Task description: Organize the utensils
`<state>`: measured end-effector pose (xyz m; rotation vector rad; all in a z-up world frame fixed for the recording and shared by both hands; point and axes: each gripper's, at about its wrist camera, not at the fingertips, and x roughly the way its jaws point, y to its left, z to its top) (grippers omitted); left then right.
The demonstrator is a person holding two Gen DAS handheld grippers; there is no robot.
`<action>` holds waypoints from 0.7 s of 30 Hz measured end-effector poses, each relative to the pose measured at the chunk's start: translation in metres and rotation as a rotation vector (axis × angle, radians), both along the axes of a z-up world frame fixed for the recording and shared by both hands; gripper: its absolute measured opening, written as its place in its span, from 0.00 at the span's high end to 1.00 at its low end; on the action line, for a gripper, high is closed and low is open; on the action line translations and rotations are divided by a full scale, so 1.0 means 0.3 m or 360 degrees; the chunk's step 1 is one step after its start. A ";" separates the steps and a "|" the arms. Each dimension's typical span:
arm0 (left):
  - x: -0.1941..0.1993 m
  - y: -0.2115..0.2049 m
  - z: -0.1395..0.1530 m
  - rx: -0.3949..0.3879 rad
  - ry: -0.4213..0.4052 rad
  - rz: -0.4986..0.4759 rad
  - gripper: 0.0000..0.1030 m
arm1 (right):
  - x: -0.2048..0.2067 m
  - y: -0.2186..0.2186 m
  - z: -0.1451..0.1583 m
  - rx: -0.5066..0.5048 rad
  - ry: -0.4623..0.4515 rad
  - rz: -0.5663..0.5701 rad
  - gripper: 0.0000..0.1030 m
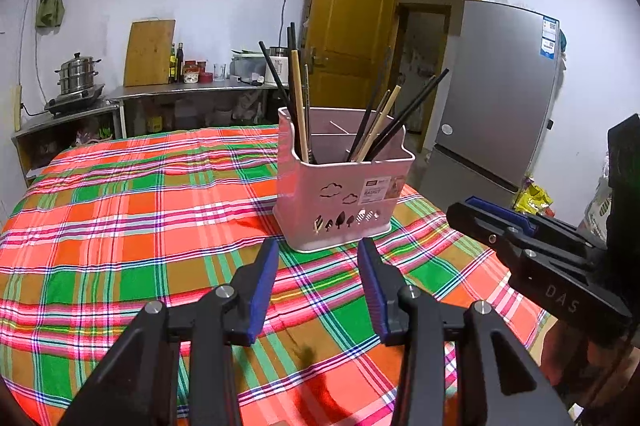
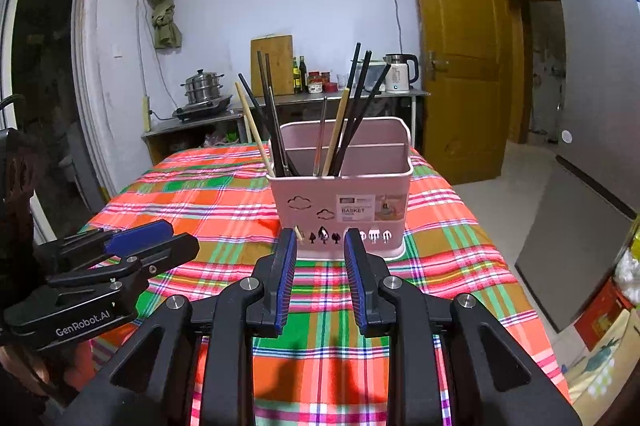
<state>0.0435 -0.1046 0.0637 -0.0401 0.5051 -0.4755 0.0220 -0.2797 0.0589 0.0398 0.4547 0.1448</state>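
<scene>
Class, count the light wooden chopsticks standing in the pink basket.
2: one chopstick leans left in the basket's left group, the other stands in the middle group. Others may be hidden.

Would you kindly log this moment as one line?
left tongs: open, empty | right tongs: open, empty | chopsticks: in pink basket

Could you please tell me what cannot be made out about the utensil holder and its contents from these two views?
- Lower ends of the chopsticks: hidden by the wall of the pink basket in both views.
- Basket floor and rear compartment: hidden by its walls and divider.
- Small print on the basket label: too small to read.
- Base of the basket's front: partly covered by the right gripper in the right wrist view.
</scene>
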 end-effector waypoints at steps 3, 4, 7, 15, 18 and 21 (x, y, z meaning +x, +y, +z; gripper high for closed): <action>-0.007 0.004 -0.009 0.0004 -0.0035 0.0019 0.58 | -0.006 0.005 -0.005 -0.0001 -0.0015 -0.0001 0.75; -0.005 0.004 -0.012 0.0005 -0.0034 0.0026 0.58 | -0.008 0.008 -0.006 -0.0006 -0.0024 0.0000 0.75; 0.000 0.005 -0.017 0.0001 -0.0031 0.0032 0.58 | -0.008 0.011 -0.007 -0.0005 -0.0033 0.0002 0.75; -0.003 0.000 -0.023 0.0008 -0.0024 0.0049 0.58 | -0.009 0.010 -0.010 -0.0004 -0.0034 0.0005 0.75; -0.004 -0.001 -0.023 0.0006 -0.0023 0.0052 0.56 | -0.012 0.012 -0.011 -0.0006 -0.0037 0.0006 0.75; -0.004 -0.001 -0.023 0.0007 -0.0022 0.0051 0.55 | -0.013 0.013 -0.011 0.0000 -0.0035 0.0005 0.75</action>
